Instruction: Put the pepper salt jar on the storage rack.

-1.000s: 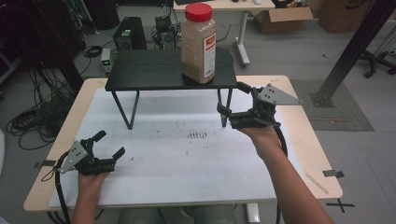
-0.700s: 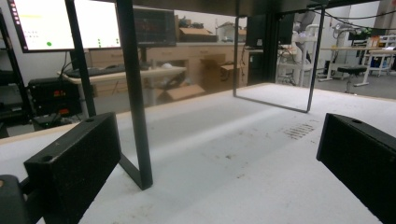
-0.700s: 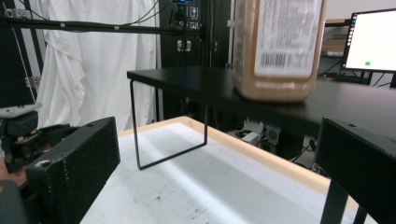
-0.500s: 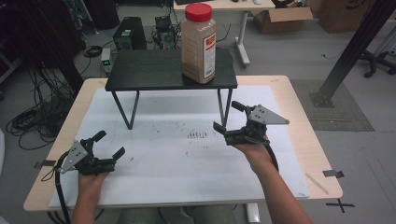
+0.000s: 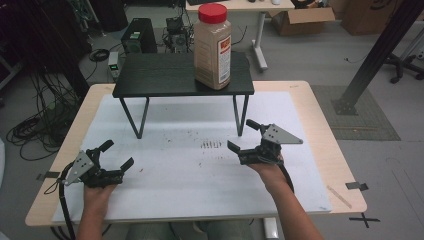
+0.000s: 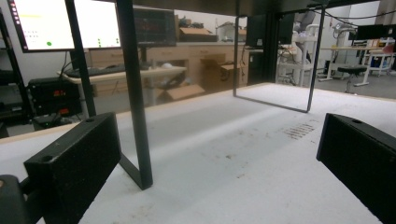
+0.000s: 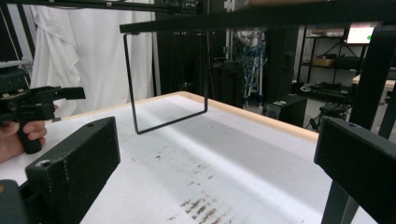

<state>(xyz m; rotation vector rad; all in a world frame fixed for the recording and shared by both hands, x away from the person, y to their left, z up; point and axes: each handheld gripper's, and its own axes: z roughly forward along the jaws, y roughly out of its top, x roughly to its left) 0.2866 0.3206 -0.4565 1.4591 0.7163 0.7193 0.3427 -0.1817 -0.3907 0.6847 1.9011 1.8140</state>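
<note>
The left gripper (image 5: 114,155) sits low at the near left of the white mat (image 5: 200,170), jaws spread wide and empty. Far of it stands a black metal-legged shelf (image 5: 165,75), carrying a red-capped jar of tan granules (image 5: 213,46) at its right end. The right gripper (image 5: 246,135) hovers near the shelf's right legs, jaws wide, holding nothing.

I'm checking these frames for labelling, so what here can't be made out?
- Jar label text: too small in the high view.
- Jar itself: hidden above the shelf in the right gripper view.
- Shelf top: cut off by the upper edge in the left gripper view.
</note>
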